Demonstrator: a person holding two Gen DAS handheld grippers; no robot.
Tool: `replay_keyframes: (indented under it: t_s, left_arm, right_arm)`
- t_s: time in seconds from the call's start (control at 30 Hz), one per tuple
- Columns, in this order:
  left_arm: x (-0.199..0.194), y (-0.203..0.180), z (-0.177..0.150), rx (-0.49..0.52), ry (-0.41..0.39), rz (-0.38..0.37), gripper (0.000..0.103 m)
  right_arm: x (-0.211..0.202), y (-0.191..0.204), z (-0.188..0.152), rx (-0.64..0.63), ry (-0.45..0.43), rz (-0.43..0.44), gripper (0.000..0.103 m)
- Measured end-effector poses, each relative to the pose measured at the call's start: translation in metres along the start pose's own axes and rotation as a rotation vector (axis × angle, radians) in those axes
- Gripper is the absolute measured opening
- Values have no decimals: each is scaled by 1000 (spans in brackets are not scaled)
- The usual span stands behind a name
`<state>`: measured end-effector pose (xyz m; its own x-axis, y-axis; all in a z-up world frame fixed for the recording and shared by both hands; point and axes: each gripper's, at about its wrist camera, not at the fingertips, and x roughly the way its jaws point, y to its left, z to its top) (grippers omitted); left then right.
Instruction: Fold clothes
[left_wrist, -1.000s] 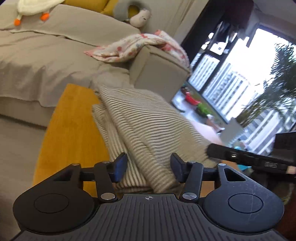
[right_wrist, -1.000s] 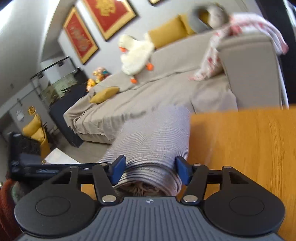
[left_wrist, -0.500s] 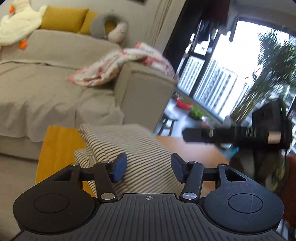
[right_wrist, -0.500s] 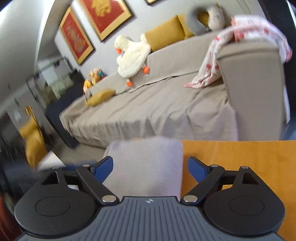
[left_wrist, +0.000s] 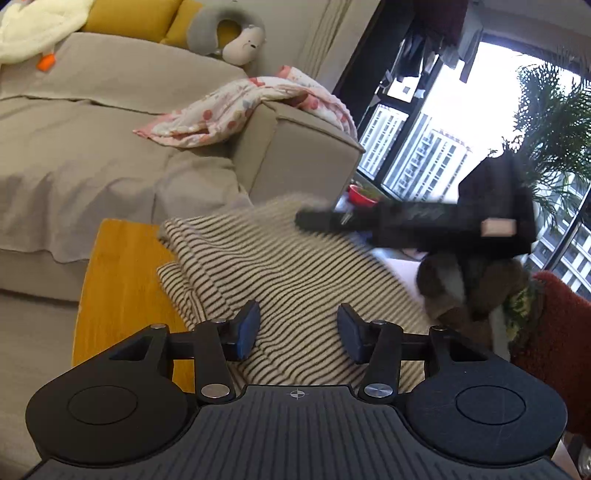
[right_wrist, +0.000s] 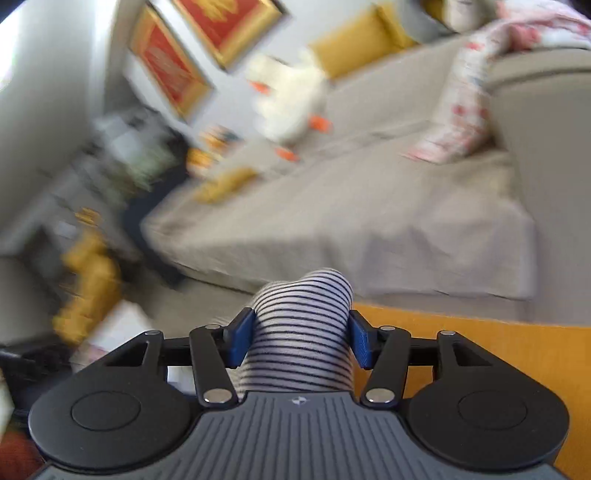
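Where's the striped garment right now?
The striped garment lies folded on the yellow table before the sofa in the left wrist view, one end bunched between the right hand-held gripper pads.

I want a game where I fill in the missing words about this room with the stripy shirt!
1. The stripy cloth lies on a table coloured ____.
2. The right claw has its two blue pads pressed on a bunched roll of ____ cloth.
3. The pink spotted blanket hangs over the arm of the ____.
4. Beside the window grows a tall green ____.

Missing words: yellow; stripy; sofa; plant
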<state>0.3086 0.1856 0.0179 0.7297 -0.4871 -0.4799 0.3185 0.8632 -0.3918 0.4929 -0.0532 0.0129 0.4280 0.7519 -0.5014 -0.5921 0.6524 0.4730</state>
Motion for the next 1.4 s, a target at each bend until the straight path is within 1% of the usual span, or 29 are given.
replay_keyframes:
  t_s: [0.03,0.1,0.17,0.2,0.23,0.3,0.33,0.43,0.47,0.5,0.53,0.63,0.7,0.73,0.77,0.8,0.87,0.9,0.93,0.97,1.0,1.03,1.07,1.1,1.17,1.23,1.3,1.4]
  left_arm:
    - [2,-2,0,3,-2,-2,51]
    - [5,-6,0,12,-4,9,51]
    - [5,-6,0,7,-4,12,51]
    - [5,-6,1,2,-4,13,51]
    - [4,-6,1,-2,-4,15,51]
    - [4,-6,0,-2,-6,16,51]
    - [4,-7,0,0,-8,18,51]
    - [4,-9,0,-1,-11,27,51]
    - [4,-10,0,-1,-10,31,51]
    - [3,-10,-1,-2,-9,34,51]
    - [2,-11,-1,-3,-10,38,51]
    - [0,-12,-4,3,-18,41,52]
    - [1,-13,-6,24,-27,42,53]
    - [3,-18,-8,55,-34,61,53]
    - [4,-22,-10,79,-39,78,53]
    - [5,-27,-11,96,-41,94,55]
    - [5,-34,-11,123,-43,124,56]
    - [4,-37,-11,122,-46,140,56]
    - [0,-40,-11,111,-52,159,58]
    - [-7,-46,-11,101,-59,182,60]
    - [-14,-52,-13,91,-68,205,76]
    - [-24,-61,-17,88,-81,224,94]
    - [-34,-71,-24,89,-101,236,100]
    - [-44,-81,-31,88,-119,250,103]
    - [-57,-102,-48,77,-129,296,103]
    - [-60,-117,-64,37,-92,359,103]
    - [-56,-126,-79,-7,-40,414,103]
    - [-50,-134,-100,-33,-16,454,103]
  right_arm:
    - [6,-5,-4,-6,27,-70,54]
    - [5,-13,-14,2,23,-98,56]
    - [-8,-9,-18,28,4,-114,60]
    - [-16,-4,-21,17,-8,-117,64]
    - [-24,1,-25,0,-13,-116,74]
    - [-43,9,-34,-19,-12,-97,87]
    - [-53,12,-42,-9,-10,-78,89]
    - [-73,6,-69,77,36,-14,90]
    - [-74,9,-73,73,41,-12,80]
    - [-76,11,-78,69,46,-11,66]
    - [-77,15,-82,60,46,-9,63]
    - [-94,27,-72,-22,-59,2,57]
    - [-86,24,-68,-59,-32,-74,57]
    - [-82,22,-67,-72,-15,-110,58]
    - [-76,16,-71,-51,13,-132,58]
    - [-74,12,-76,-17,14,-130,59]
    - [-78,11,-83,14,-11,-142,67]
    - [-80,13,-85,13,-25,-164,74]
    - [-83,17,-86,6,-38,-182,76]
    - [-88,21,-89,-3,-50,-195,80]
    - [-94,24,-93,-15,-59,-203,90]
    - [-102,28,-96,-27,-69,-208,97]
    - [-110,32,-100,-41,-83,-216,103]
    - [-119,36,-105,-57,-92,-230,103]
    - [-136,40,-115,-80,-108,-266,103]
    - [-148,43,-125,-79,-114,-304,103]
    - [-156,43,-137,-72,-101,-323,103]
    - [-162,48,-156,-122,-94,-373,103]
